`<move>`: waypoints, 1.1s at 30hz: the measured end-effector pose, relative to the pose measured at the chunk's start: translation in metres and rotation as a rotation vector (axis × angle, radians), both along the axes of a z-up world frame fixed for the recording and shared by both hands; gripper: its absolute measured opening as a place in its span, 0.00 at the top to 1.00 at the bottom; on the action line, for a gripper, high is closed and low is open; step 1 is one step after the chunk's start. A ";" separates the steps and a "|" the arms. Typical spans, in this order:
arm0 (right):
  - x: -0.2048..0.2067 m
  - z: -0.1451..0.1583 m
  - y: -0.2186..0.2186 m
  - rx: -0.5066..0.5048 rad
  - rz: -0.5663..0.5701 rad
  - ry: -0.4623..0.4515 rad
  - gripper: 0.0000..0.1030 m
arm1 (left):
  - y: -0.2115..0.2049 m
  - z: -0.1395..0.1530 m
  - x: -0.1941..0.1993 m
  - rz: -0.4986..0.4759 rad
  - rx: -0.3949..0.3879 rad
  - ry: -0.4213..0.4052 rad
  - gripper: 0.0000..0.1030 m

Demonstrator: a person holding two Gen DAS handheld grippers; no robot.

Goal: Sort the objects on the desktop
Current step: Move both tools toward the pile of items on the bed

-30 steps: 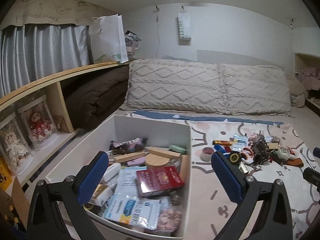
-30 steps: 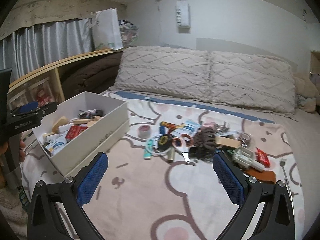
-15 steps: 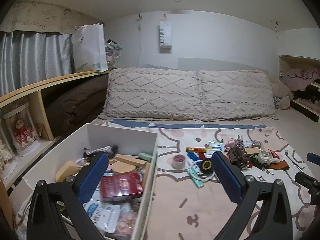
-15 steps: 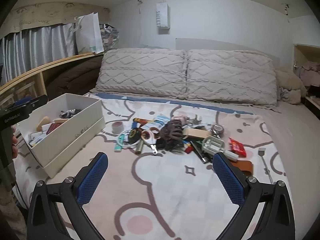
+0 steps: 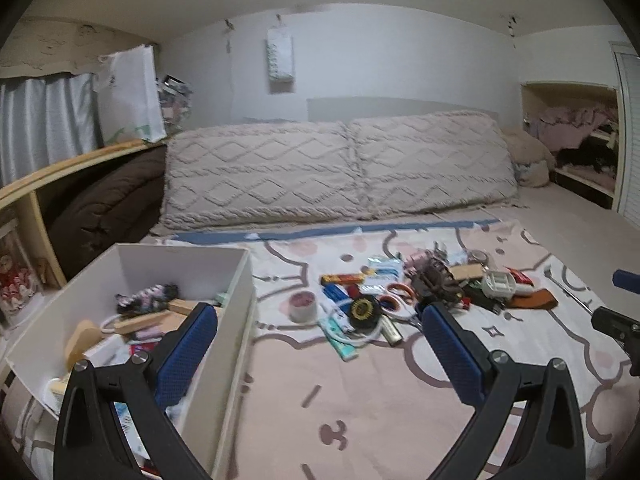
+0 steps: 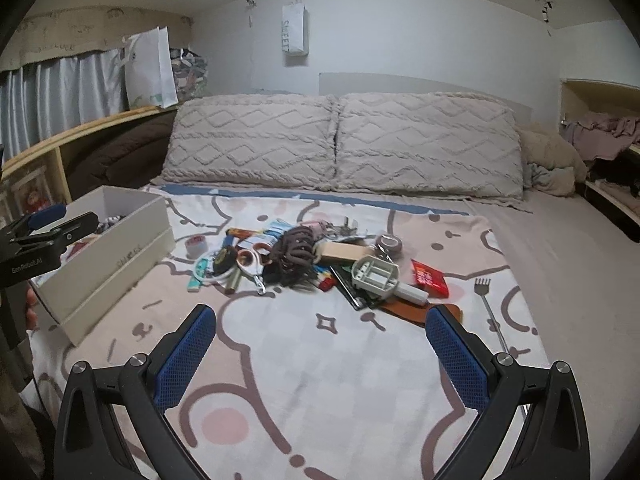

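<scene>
On the pink cartoon-print blanket (image 6: 320, 360) a heap of small desktop things (image 6: 320, 256) lies at about 12 o'clock from the right gripper (image 6: 320, 344), whose blue-padded jaws stand wide apart and hold nothing. Within the heap, a brown hair claw (image 6: 294, 250) sits near the middle, a pale green plastic frame (image 6: 374, 274) at its 4 o'clock, a red packet (image 6: 430, 278) farther toward 3 o'clock, and a roll of tape (image 6: 197, 245) out at 9 o'clock. A long-handled fork (image 6: 490, 308) lies apart on the blanket at the heap's 4 o'clock. Well over at 9 o'clock stands the white box (image 6: 120, 264), partly filled. From the left wrist view, the left gripper (image 5: 318, 344) hangs with its jaws likewise spread and empty, its left finger over the near corner of the box (image 5: 236, 320), the heap (image 5: 400, 296) at roughly 1 o'clock. Inside the box show wooden blocks (image 5: 144, 320) and a dark patterned bundle (image 5: 146, 298). Two knitted pillows (image 6: 340, 140) line the far side at 12 o'clock.
</scene>
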State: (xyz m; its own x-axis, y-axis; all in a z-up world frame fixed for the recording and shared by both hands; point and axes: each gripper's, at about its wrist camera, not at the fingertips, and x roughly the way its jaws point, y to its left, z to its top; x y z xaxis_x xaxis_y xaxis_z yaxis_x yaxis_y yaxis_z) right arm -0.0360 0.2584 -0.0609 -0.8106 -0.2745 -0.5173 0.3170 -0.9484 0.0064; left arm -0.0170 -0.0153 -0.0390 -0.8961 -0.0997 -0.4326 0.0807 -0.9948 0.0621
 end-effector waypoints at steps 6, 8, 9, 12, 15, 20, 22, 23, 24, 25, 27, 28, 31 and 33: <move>-0.006 -0.011 0.006 0.008 -0.019 -0.037 0.00 | 0.010 -0.019 -0.011 -0.046 0.028 -0.070 0.00; -0.009 -0.017 0.009 0.011 -0.030 -0.059 0.00 | 0.011 -0.027 -0.014 -0.062 0.040 -0.097 0.00; -0.011 -0.020 0.011 0.012 -0.036 -0.073 0.00 | 0.011 -0.032 -0.016 -0.068 0.046 -0.113 0.00; -0.015 -0.030 0.012 0.024 -0.044 -0.110 0.00 | 0.011 -0.045 -0.024 -0.080 0.059 -0.165 0.00; -0.019 -0.039 0.013 0.044 -0.047 -0.144 0.00 | 0.013 -0.057 -0.031 -0.086 0.065 -0.209 0.00; -0.026 -0.052 0.016 0.055 -0.047 -0.203 0.00 | 0.012 -0.078 -0.045 -0.139 0.147 -0.276 0.00; -0.029 -0.056 0.019 0.055 -0.050 -0.227 0.00 | 0.010 -0.086 -0.052 -0.135 0.172 -0.305 0.00; -0.031 -0.059 0.021 0.054 -0.053 -0.239 0.00 | 0.008 -0.089 -0.056 -0.133 0.186 -0.318 0.01; -0.032 -0.061 0.022 0.053 -0.056 -0.249 0.00 | 0.007 -0.092 -0.060 -0.131 0.204 -0.331 0.01; -0.034 -0.064 0.024 0.052 -0.062 -0.261 0.00 | 0.005 -0.094 -0.063 -0.130 0.219 -0.343 0.02; -0.038 -0.069 0.027 0.049 -0.069 -0.283 0.00 | 0.002 -0.099 -0.071 -0.119 0.240 -0.362 0.02; -0.040 -0.071 0.028 0.049 -0.069 -0.294 0.00 | 0.000 -0.100 -0.075 -0.112 0.241 -0.370 0.02; -0.049 -0.079 0.030 0.057 -0.072 -0.324 0.00 | -0.003 -0.107 -0.086 -0.101 0.234 -0.394 0.02; -0.055 -0.086 0.033 0.065 -0.080 -0.354 0.00 | -0.005 -0.113 -0.094 -0.098 0.240 -0.414 0.02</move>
